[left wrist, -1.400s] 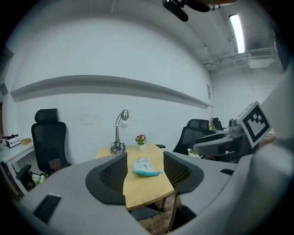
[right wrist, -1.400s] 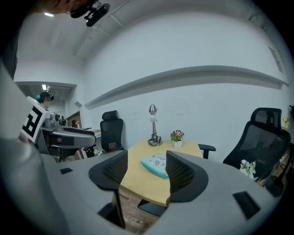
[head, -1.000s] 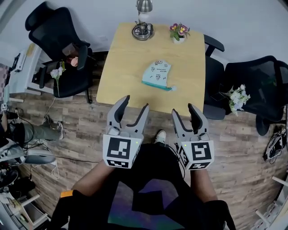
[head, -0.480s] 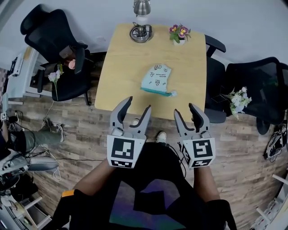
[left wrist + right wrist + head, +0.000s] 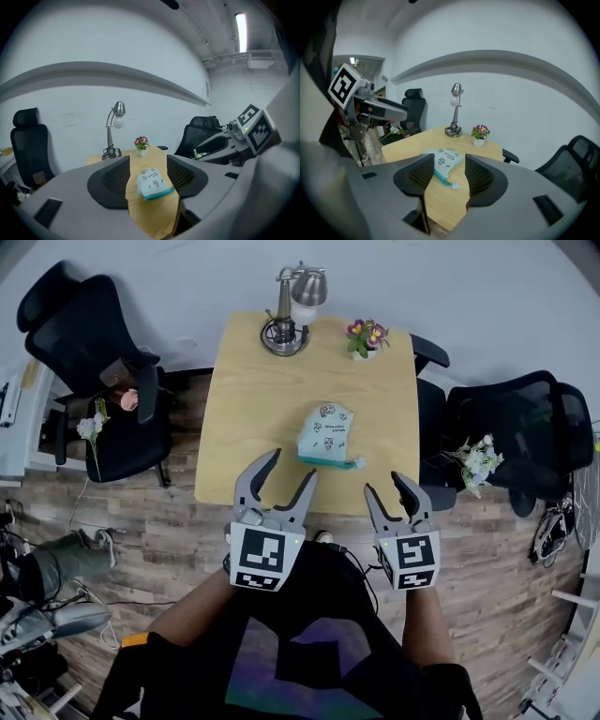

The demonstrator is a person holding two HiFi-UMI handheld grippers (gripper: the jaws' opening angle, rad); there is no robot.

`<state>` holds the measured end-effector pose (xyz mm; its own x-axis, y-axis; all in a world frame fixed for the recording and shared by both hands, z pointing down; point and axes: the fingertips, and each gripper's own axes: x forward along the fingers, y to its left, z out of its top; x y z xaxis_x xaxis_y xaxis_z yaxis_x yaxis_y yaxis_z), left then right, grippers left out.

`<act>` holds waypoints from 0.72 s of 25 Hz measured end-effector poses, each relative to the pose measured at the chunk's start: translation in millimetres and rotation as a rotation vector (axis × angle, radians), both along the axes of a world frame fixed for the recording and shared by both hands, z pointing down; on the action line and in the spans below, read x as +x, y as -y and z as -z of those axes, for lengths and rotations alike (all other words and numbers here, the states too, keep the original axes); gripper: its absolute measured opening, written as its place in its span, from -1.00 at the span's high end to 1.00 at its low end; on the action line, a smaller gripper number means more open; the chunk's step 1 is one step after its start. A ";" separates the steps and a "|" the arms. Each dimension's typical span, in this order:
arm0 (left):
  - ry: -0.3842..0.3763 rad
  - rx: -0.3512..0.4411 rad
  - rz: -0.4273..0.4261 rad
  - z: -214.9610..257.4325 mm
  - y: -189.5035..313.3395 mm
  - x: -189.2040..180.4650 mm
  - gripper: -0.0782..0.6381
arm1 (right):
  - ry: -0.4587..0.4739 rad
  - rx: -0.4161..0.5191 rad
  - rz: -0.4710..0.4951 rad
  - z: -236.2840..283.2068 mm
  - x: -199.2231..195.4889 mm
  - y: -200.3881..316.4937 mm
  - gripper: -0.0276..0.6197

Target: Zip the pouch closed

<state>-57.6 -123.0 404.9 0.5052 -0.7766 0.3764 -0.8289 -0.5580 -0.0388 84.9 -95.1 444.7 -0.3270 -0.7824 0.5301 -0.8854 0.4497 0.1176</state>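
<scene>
A white pouch [image 5: 327, 430] with small prints and a teal zipper edge lies flat on the wooden table [image 5: 248, 409], its zipper side facing me. Both grippers hover at the table's near edge, short of the pouch. My left gripper [image 5: 290, 468] is open and empty, and in the left gripper view the pouch [image 5: 151, 182] shows between its jaws, further off. My right gripper [image 5: 386, 487] is open too; its jaws have just been closing slightly with nothing between them. In the right gripper view the pouch [image 5: 442, 161] lies ahead, with its pull tab [image 5: 454, 185] nearest.
A desk lamp [image 5: 286, 310] and a small flower pot [image 5: 366, 337] stand at the table's far edge. Black office chairs flank the table at the left [image 5: 94, 381] and right [image 5: 511, 427]. Wooden floor lies below me.
Both grippers have moved forward toward the table's near edge and the pouch. The pouch has not moved on the table.
</scene>
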 end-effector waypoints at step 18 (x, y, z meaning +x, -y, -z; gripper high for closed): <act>0.077 -0.149 -0.056 -91.5 31.3 3.8 0.13 | -0.486 -0.128 0.418 -98.5 0.7 30.1 0.41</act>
